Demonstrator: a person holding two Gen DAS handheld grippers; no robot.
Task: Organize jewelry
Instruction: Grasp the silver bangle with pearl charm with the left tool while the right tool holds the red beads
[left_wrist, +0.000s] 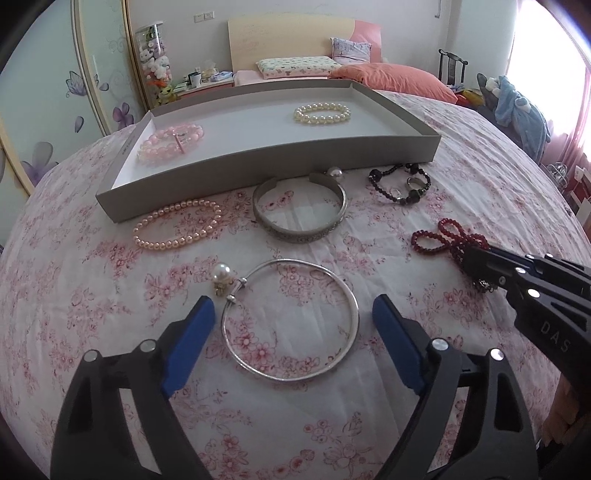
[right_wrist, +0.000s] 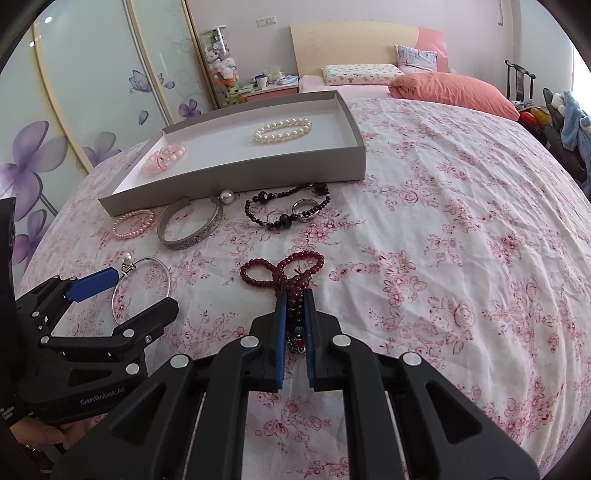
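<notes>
Nearest on the bed, the left claw (left_wrist: 293, 314) hangs spread astride the thin silver bangle (left_wrist: 291, 321), untouched between its pads. Rightward, the right claw (right_wrist: 294, 295) pinches the dark red bead bracelet (right_wrist: 282, 267). Beyond lies the grey tray (left_wrist: 280, 157).

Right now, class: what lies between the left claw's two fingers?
The thin silver bangle, flat on the bedspread between the left claw's open fingers; the left wrist view shows it.
</notes>
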